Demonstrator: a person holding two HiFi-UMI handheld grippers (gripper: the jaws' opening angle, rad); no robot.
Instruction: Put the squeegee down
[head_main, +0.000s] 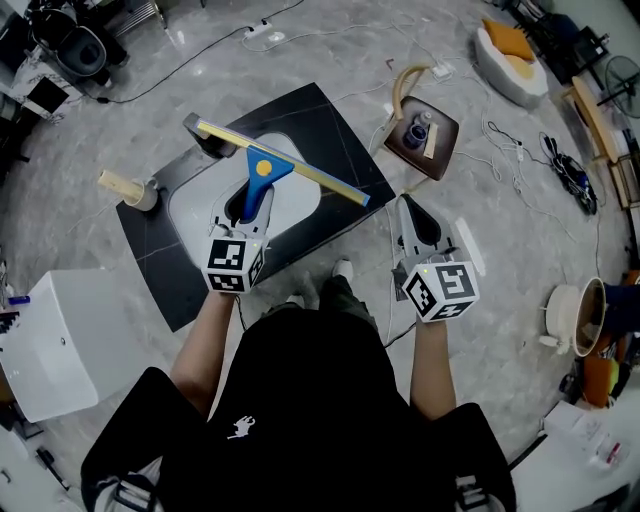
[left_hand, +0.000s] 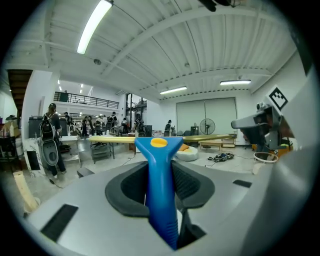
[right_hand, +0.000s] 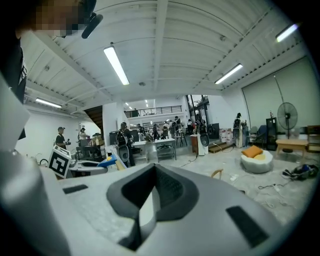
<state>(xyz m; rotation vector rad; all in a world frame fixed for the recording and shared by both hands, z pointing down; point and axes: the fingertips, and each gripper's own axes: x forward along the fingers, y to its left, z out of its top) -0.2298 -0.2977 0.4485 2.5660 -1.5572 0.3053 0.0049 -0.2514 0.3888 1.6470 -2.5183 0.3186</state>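
**Room:** an open workshop hall with a grey marbled floor (head_main: 480, 210).

**Surface:** a black slab (head_main: 335, 125) with a white inset lies flat on the floor. A brown tray (head_main: 445, 150) sits just right of the slab.

**Task object:** the squeegee (head_main: 265, 165) hangs over the slab with its blade crosswise. Its blue handle is clenched in the left gripper (head_main: 252, 198).

**Right gripper** (head_main: 412, 218)**:** just beyond the slab's right corner, jaws drawn together and empty.

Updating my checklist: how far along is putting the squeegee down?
Nothing looks done yet. In hand: the left hand-held gripper is shut on the squeegee by its blue handle, holding it up over the black slab. The right hand-held gripper is shut and empty. Remaining: lower the squeegee onto a surface and release.
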